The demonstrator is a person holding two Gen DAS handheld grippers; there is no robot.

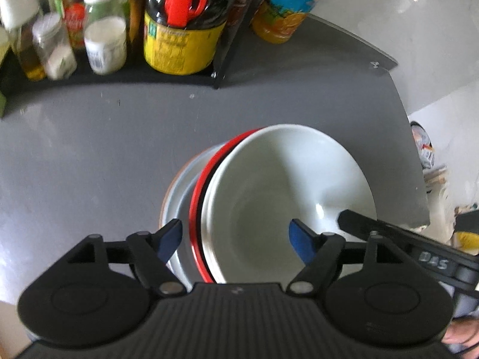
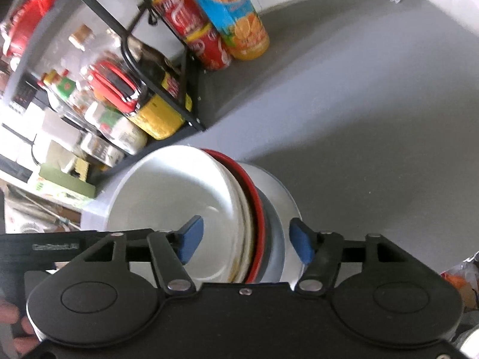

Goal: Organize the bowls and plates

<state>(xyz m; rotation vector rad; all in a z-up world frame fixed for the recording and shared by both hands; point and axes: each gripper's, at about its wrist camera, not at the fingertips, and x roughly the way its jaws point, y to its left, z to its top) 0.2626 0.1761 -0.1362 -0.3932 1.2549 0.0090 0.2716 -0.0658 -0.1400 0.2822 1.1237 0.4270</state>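
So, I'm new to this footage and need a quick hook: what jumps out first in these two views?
The nested stack: a white bowl on top, sitting in a red-rimmed dish, on the grey counter. Both grippers, left and right, stand open over its rims. Behind, an orange juice bottle beside the crowded black rack.

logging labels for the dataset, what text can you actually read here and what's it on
"DAS": black gripper body at the left view's right edge.
Pale embossed line on the black bar, right view: too blurred.
Orange juice bottle, red cans, yellow-labelled bottle: print too blurred to read.
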